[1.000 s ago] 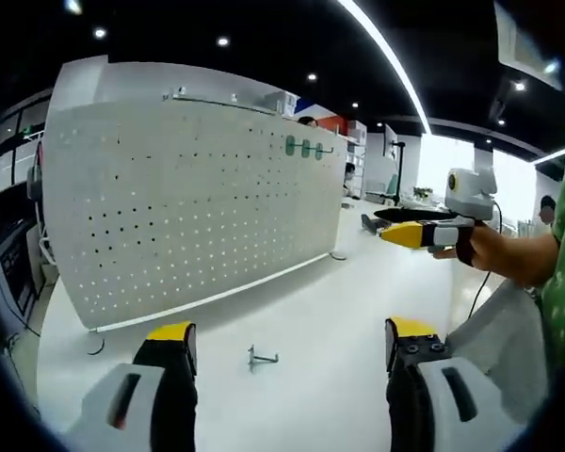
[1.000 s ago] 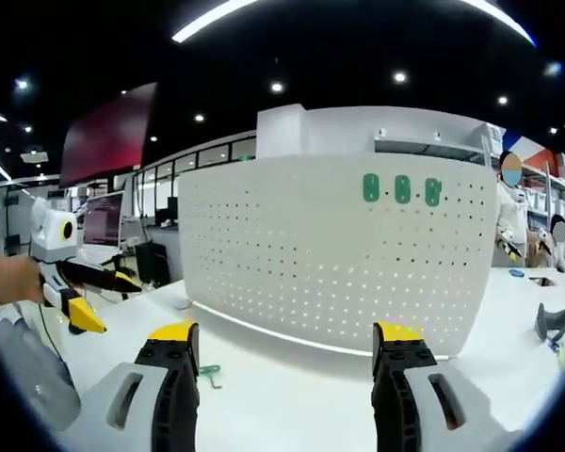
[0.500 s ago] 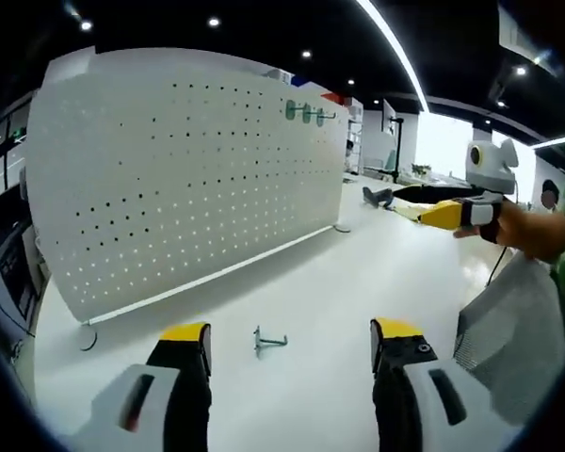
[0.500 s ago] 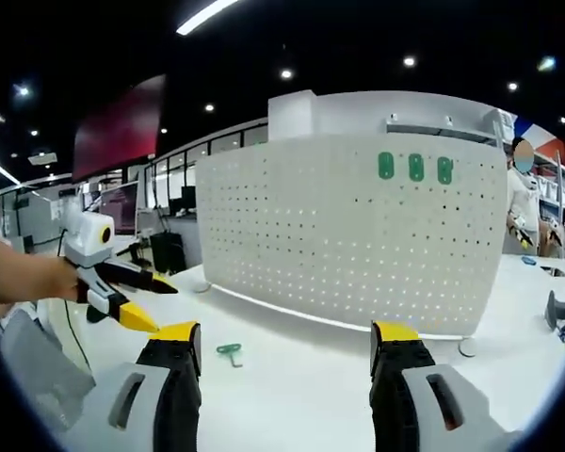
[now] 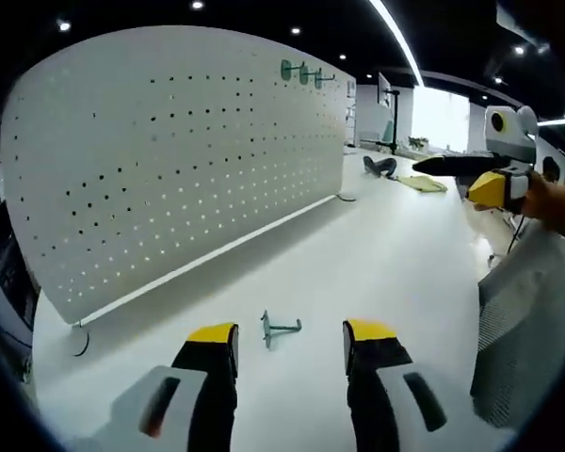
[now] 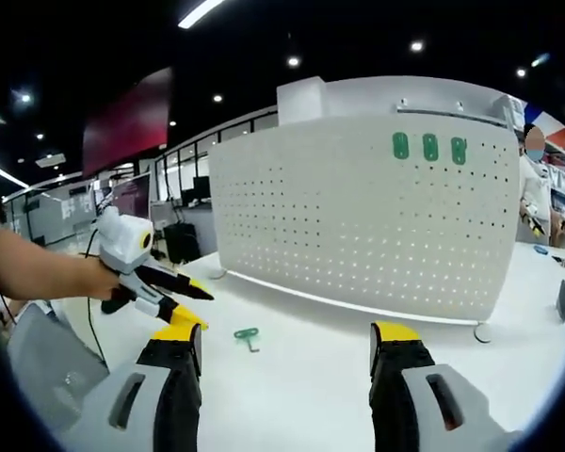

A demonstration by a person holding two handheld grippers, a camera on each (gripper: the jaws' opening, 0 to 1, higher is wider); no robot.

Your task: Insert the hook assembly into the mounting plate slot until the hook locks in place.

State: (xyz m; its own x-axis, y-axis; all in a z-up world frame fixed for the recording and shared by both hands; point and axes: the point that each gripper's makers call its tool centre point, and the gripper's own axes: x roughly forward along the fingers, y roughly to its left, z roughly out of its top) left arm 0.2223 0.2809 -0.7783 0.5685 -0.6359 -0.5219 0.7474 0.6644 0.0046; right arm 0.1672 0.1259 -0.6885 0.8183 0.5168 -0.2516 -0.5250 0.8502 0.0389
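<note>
Green hook (image 5: 279, 328) lies loose on table (image 5: 386, 254), unpicked; pegboard (image 5: 169, 160) insertion pending. Both grippers spread, empty.

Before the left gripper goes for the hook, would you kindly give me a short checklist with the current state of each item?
1. Hook lies free on the white table, nothing on it: ok.
2. Left gripper open, the hook just ahead of the gap between its jaws: ok.
3. Right gripper open and empty: ok.
4. Pegboard upright on the table, holes unobstructed: ok.
5. Three green pieces already sit near the board's top edge: ok.
6. Which hole the hook should enter: cannot tell.
</note>
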